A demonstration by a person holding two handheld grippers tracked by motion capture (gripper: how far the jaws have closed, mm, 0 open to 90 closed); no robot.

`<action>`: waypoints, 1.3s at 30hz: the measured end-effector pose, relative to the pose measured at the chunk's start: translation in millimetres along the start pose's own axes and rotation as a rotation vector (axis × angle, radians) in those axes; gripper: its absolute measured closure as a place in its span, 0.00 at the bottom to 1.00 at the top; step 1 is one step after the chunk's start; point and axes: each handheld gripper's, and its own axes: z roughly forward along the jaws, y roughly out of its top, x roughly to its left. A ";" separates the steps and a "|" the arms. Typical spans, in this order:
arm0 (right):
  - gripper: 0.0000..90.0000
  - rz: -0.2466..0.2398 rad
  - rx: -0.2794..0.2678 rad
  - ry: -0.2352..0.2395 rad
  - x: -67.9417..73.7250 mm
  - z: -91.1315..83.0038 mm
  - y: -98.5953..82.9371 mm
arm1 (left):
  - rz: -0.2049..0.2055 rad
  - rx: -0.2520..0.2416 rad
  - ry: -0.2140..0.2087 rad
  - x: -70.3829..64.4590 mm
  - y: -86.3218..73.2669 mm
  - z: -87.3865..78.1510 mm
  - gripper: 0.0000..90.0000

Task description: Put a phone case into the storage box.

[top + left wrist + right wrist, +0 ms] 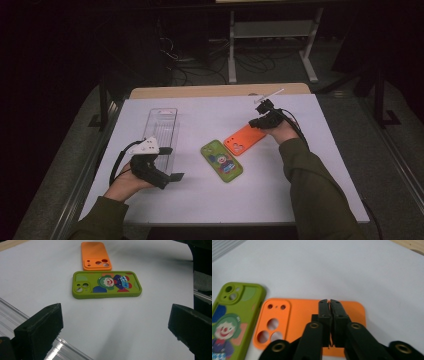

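Two phone cases lie in the middle of a white table [300, 200], and a person sits behind it with a gripping tool in each hand. The right gripper [329, 301] has its jaws pressed tight together, with nothing between them, and its tips sit right over the orange case [299, 312]. I think it is there to push or nudge that case, because shut jaws make a good poking stick. The orange case lies flat, camera holes up, with one corner just touching the green clown case [107, 285] beside it. The left gripper [115, 322] waits nearer the person, jaws spread wide and holding nothing. It points across the bare table toward the green case, maybe ready to grab it next. Just beside that gripper is a long clear plastic tray [161, 131], which looks like a place for the cases to go.
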 end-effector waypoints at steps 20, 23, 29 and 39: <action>0.99 -0.008 0.156 -0.102 -31.5 57.6 33.8 | -0.005 -0.007 -0.001 1.7 -0.5 -1.6 0.00; 0.99 0.001 0.172 -0.110 -34.0 59.8 32.5 | -0.003 -0.004 -0.002 2.1 -0.7 -1.0 0.00; 0.99 0.001 0.192 -0.100 -35.4 62.1 30.3 | -0.006 0.006 -0.003 1.5 -0.9 0.4 0.00; 0.99 -0.057 0.258 -0.100 -34.5 53.7 24.9 | -0.001 0.009 -0.004 1.7 -1.0 0.7 0.00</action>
